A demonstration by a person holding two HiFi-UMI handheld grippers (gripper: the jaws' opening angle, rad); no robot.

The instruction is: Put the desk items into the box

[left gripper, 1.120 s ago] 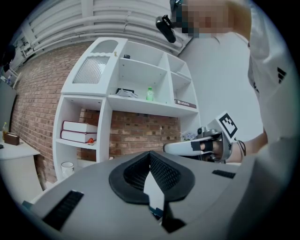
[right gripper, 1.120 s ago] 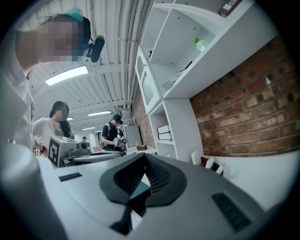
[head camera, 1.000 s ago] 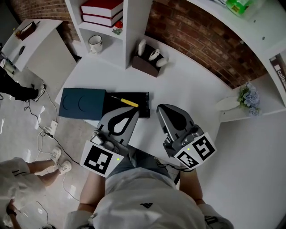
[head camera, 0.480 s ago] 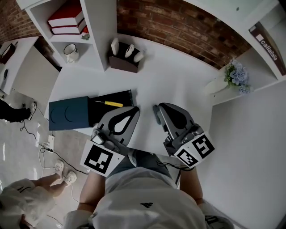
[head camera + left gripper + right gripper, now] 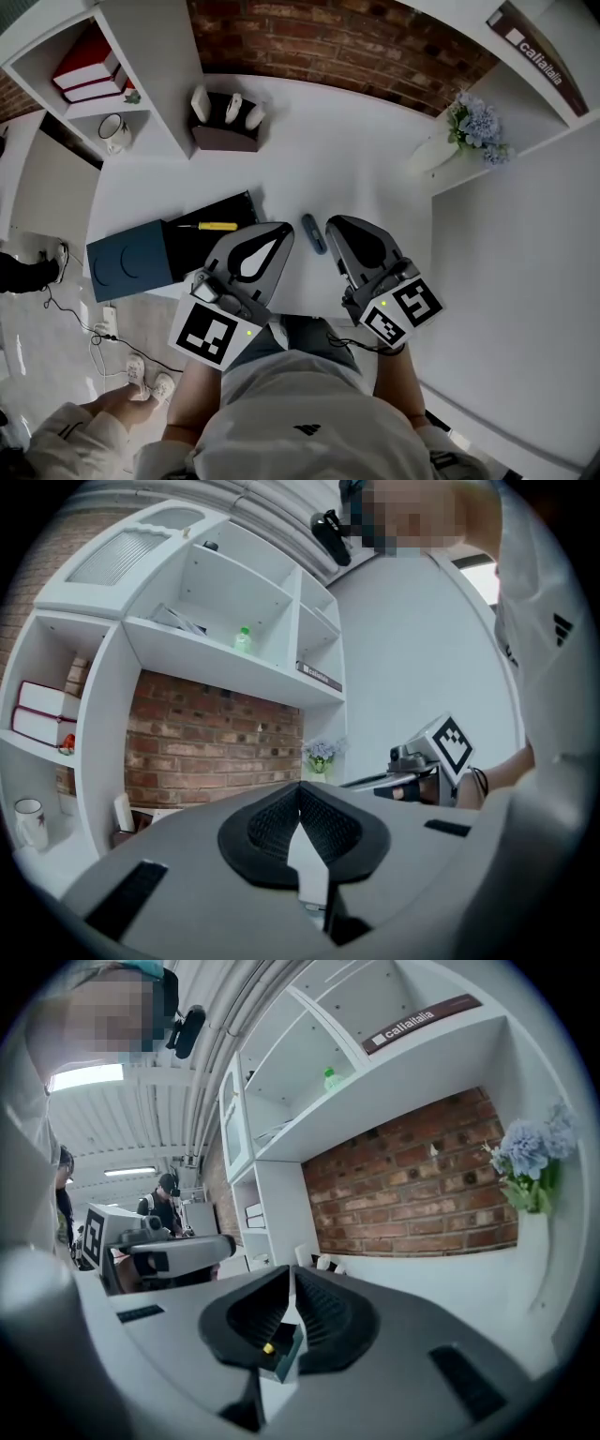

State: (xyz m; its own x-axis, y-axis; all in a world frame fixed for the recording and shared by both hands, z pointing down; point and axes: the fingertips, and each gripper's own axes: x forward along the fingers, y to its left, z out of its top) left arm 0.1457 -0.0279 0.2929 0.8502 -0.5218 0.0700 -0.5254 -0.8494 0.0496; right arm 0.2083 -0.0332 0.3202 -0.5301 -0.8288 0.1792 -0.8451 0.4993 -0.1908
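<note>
A small slate-blue oblong item (image 5: 313, 233) lies on the white desk (image 5: 356, 169) between the tips of the 2 grippers, just beside the right one. The left gripper (image 5: 284, 230) has its jaws pressed together, nothing in them; the right gripper (image 5: 331, 225) is closed too, and empty. Left of the left gripper sits the open black box (image 5: 234, 208), with a yellow-handled tool (image 5: 216, 226) inside and a dark blue lid (image 5: 131, 264) alongside.

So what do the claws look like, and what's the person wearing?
The left claw and right claw match: smooth grey shells, black ribbed pads framing a teardrop opening. Each carries a white cube with black square markers and a small green light. Dark cables trail by the right cube. White T-shirt.
</note>
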